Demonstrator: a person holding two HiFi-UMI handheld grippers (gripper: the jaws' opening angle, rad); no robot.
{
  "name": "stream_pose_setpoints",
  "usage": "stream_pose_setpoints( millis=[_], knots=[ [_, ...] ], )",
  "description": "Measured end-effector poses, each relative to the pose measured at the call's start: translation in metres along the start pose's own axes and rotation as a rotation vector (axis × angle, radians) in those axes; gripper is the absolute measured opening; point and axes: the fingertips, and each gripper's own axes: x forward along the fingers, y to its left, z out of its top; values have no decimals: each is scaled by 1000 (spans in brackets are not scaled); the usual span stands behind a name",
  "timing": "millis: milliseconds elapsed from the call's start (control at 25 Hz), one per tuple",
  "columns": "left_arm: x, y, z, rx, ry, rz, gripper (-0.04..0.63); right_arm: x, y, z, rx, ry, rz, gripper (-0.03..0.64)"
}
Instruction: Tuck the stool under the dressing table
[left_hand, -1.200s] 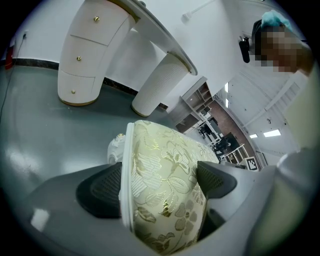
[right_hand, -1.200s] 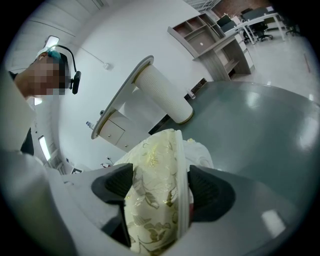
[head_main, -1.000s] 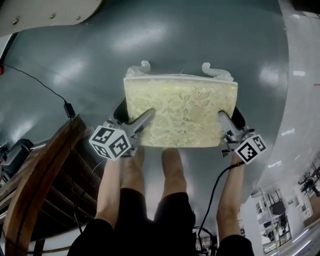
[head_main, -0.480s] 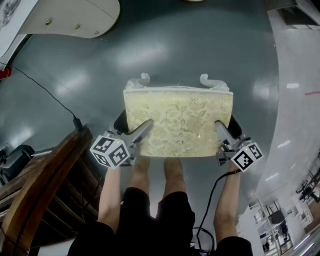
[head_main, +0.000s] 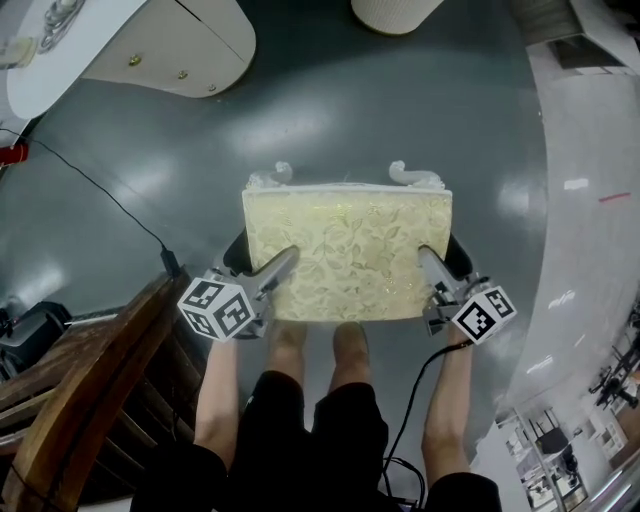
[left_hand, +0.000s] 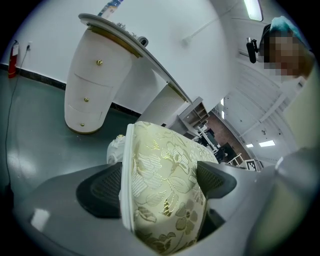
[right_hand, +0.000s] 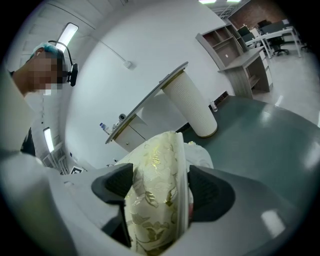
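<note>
The stool (head_main: 345, 250) has a cream and gold floral cushion and white scrolled legs; it is held above the grey floor in front of me. My left gripper (head_main: 270, 275) is shut on the cushion's left edge (left_hand: 160, 185). At the other side my right gripper (head_main: 432, 270) is shut on the cushion's right edge (right_hand: 160, 200). The white dressing table (head_main: 130, 45) with gold knobs lies ahead at the upper left, and its tabletop and drawer pedestal (left_hand: 92, 85) show in the left gripper view. Its ribbed white leg (head_main: 395, 12) stands at the top centre and shows as a column (right_hand: 190, 102) in the right gripper view.
A brown wooden chair frame (head_main: 80, 380) stands close at my lower left. A black cable (head_main: 110, 200) runs across the floor to a plug there. My own legs and feet (head_main: 315, 350) are just behind the stool. Shelving and desks (right_hand: 250, 50) stand far off to the right.
I have carried the stool forward: the dressing table and its ribbed leg have come further into the head view at the top. Both grippers keep the same hold on the cushion.
</note>
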Motion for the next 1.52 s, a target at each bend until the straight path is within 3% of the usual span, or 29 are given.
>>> stream_pose_setpoints(
  millis=[200,360,520,960,1520],
  knots=[
    [2,4,6,30,2,-12,483,2,0,-4,4,-33,0,354],
    [5,2,-4,-24,46,-27,483,-7,1,-5,17,14,-48,354],
    [6,2,4,15,35,-27,483,-5,1,-4,16,-29,-32,354],
    [-8,-2,-1,-9,-40,30,482,5,2,4,-18,23,35,354],
    [-1,1,2,13,-39,2,482,0,2,1,-9,-6,-5,354]
  ],
)
